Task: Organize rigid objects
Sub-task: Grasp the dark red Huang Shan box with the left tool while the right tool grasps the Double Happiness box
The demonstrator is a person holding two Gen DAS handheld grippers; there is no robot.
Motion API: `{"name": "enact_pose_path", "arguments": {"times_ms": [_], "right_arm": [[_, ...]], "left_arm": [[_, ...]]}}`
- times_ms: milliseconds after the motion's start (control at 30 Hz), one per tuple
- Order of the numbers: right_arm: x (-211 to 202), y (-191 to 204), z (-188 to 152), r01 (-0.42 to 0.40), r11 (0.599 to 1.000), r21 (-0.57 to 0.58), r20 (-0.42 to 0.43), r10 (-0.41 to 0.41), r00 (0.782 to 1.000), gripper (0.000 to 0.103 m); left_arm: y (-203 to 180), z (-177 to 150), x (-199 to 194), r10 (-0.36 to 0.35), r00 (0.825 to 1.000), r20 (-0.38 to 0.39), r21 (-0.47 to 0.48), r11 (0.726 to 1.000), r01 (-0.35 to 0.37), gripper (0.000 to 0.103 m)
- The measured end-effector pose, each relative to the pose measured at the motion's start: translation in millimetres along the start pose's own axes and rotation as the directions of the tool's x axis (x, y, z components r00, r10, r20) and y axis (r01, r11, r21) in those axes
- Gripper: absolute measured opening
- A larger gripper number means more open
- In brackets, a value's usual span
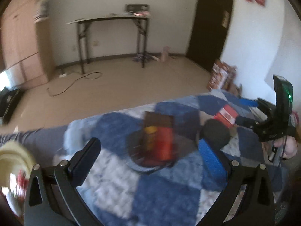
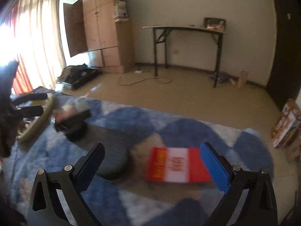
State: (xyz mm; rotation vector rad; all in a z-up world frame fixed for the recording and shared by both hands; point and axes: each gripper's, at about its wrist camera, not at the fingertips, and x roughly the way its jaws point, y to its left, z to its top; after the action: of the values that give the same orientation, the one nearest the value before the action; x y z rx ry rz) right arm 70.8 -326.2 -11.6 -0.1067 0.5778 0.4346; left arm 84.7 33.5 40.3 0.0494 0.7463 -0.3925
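A red and orange box [image 1: 158, 137] stands in a dark round dish [image 1: 150, 162] on the blue and white blanket [image 1: 131, 197]. My left gripper [image 1: 148, 150] is open, its fingers wide either side of the dish, a little short of it. A flat red and white box [image 2: 176, 164] lies on the blanket; it also shows in the left wrist view [image 1: 225, 114]. My right gripper [image 2: 150, 160] is open, its blue right pad [image 2: 214, 167] beside the box's right end. A dark round lid [image 2: 111, 162] lies left of it.
A cream ring-shaped dish [image 2: 37, 120] sits at the blanket's left edge. A black folding table [image 2: 188, 43], wardrobe [image 2: 105, 30], floor cable [image 2: 144, 80] and printed boxes [image 2: 287, 126] stand beyond the bed. The other gripper [image 1: 274, 120] is at the left view's right edge.
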Motion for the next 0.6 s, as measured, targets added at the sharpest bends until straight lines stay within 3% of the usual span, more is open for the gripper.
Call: {"name": "enact_pose_path", "arguments": {"times_ms": [167,433,600], "right_arm": [[-1.6,-31.9,-10.3,0.07,0.997,-0.036,-0.047,-0.071,0.996,0.103],[5.0,-31.7,-10.5,0.022,0.999,-0.03,-0.077,-0.025,0.997,0.103],[21.3,-28.9,-13.3,0.056,0.996,-0.065,-0.116,-0.063,0.991,0.103]], "left_arm": [[-10.9,6.5,30.0,0.009,0.998,-0.061,0.034,0.999,-0.007,0.103],[-12.0,9.6,49.1,0.039,0.994,-0.105,0.055,0.998,-0.033,0.103],[-17.5,9.4,56.2,0.025,0.995,-0.098,0.078,0.997,-0.018,0.103]]}}
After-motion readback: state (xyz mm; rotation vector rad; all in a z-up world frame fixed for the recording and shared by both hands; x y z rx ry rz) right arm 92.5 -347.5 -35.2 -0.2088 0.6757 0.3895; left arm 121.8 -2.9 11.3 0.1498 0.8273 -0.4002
